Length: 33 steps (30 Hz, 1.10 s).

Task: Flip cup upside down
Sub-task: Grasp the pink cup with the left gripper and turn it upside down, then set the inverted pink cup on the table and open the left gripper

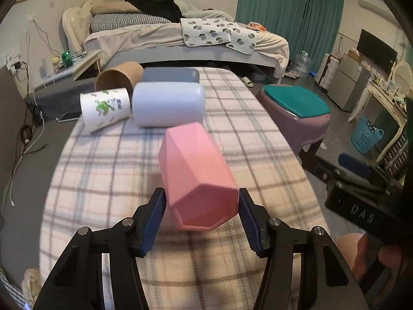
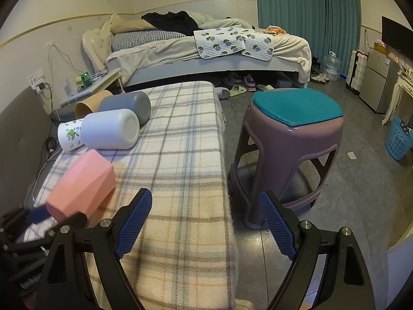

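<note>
The tabletop (image 1: 108, 160), covered by a plaid cloth, carries five cups, all lying on their sides. At the far end lie a tan cup (image 1: 121, 75), a grey cup (image 1: 170, 75), a white cup (image 1: 167, 107) and a leaf-printed cup (image 1: 105, 109), grouped close together. A purple stool (image 2: 291, 139) stands on the floor just beside the tabletop.

The pink faceted cup (image 1: 196, 178) is the nearest one and, by judgement, the task's thing. It lies on its side at the near end of the tabletop, nearer the left edge in the right wrist view. Its long axis runs roughly along the tabletop, slightly angled. The end toward the left gripper (image 1: 201, 204) appears to be the rim; the opposite end points toward the white cup.

Task progress: the flip is not yet done. The cup is neither upright nor inverted, and appears to rest on the cloth.

Left gripper: fingers (image 1: 155, 211) spread, one on each side of the cup's near end, very close to its walls; firm contact cannot be confirmed.

Right gripper (image 2: 206, 222): fingers spread, holding nothing, over the tabletop's right edge.

Remaining, by judgement: close on the cup, lift, rotate rim-down, set down.
</note>
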Motion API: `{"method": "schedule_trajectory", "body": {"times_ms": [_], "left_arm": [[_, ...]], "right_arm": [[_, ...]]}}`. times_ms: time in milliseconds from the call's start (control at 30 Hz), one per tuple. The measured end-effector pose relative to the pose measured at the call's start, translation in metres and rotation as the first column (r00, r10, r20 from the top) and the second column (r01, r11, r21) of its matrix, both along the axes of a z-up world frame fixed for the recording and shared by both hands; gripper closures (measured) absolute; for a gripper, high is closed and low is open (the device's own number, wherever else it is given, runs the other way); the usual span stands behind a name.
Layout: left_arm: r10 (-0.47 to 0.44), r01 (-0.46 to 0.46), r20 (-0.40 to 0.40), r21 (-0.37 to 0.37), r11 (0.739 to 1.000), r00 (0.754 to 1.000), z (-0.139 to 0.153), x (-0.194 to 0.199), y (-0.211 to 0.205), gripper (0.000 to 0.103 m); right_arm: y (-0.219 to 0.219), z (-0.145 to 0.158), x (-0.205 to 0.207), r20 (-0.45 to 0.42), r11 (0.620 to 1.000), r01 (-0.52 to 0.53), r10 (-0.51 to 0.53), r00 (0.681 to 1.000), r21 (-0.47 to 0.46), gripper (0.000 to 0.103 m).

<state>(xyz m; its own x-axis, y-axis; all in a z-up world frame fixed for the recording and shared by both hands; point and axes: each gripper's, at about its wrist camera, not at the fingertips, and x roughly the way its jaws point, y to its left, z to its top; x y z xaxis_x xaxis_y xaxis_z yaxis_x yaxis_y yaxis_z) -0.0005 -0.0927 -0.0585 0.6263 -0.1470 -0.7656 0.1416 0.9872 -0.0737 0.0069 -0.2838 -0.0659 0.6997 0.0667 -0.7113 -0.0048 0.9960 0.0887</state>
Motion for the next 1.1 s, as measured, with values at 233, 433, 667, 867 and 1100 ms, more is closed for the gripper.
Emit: {"method": "schedule_trajectory", "body": {"times_ms": [233,433,667,867,1100], "left_arm": [[0.027,-0.027,-0.014,-0.002,1.0,1.0,0.016,0.01,0.013,0.049],[0.062,-0.064,-0.045,-0.042,0.997,0.997,0.02,0.022,0.029,0.049],[0.053,-0.055,-0.056,-0.02,0.998,0.997,0.027,0.04,0.024,0.05],[0.045,-0.045,-0.042,-0.003,0.999,0.998,0.027,0.062,0.022,0.05],[0.041,-0.041,-0.009,-0.01,0.999,0.999,0.024,0.067,0.025,0.049]], "right_arm": [[0.0,-0.001,0.0,-0.006,1.0,0.002,-0.002,1.0,0.004,0.017],[-0.001,-0.001,0.0,0.003,1.0,-0.003,0.003,1.0,0.017,0.017],[-0.001,0.0,0.0,0.006,1.0,-0.006,0.006,1.0,0.018,0.017],[0.004,0.002,-0.003,0.025,1.0,-0.013,0.013,1.0,0.0,0.017],[0.012,0.011,-0.007,0.093,0.999,-0.044,0.046,0.995,-0.023,0.017]]}}
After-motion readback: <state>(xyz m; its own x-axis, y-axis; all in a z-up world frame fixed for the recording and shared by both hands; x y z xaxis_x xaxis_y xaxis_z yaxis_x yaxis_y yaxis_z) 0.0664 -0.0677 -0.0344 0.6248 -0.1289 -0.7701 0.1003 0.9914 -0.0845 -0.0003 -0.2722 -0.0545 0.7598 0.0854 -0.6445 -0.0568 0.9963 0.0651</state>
